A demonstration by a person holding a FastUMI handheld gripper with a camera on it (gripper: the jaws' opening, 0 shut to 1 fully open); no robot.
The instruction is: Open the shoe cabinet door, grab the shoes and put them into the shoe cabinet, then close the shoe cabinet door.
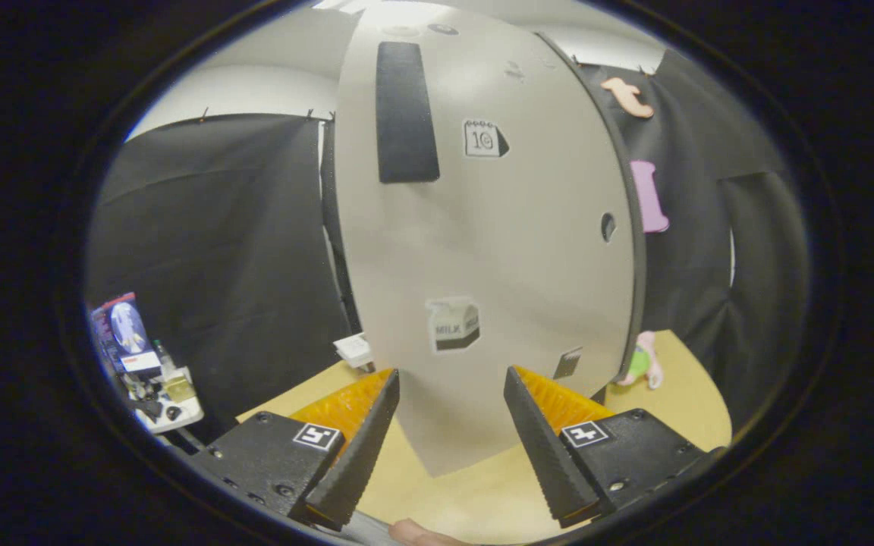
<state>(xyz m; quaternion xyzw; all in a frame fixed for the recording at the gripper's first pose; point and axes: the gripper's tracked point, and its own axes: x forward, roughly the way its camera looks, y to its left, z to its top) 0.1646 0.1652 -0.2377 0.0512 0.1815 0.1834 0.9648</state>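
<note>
Tongs point(451, 413) stand spread, pinching nothing, their tips just short of the grey cabinet door point(482, 250). The door stands upright on the table point(475, 493), a dark handle point(405, 112) high on it and a milk-carton sticker point(453, 324) low, just beyond the tongs.

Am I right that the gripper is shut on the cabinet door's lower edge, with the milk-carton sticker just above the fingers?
Not quite. The gripper view shows the gripper open, its fingers spread either side of the cabinet door lower part, not pressing on it. The milk-carton sticker does sit just above the fingers.
</note>
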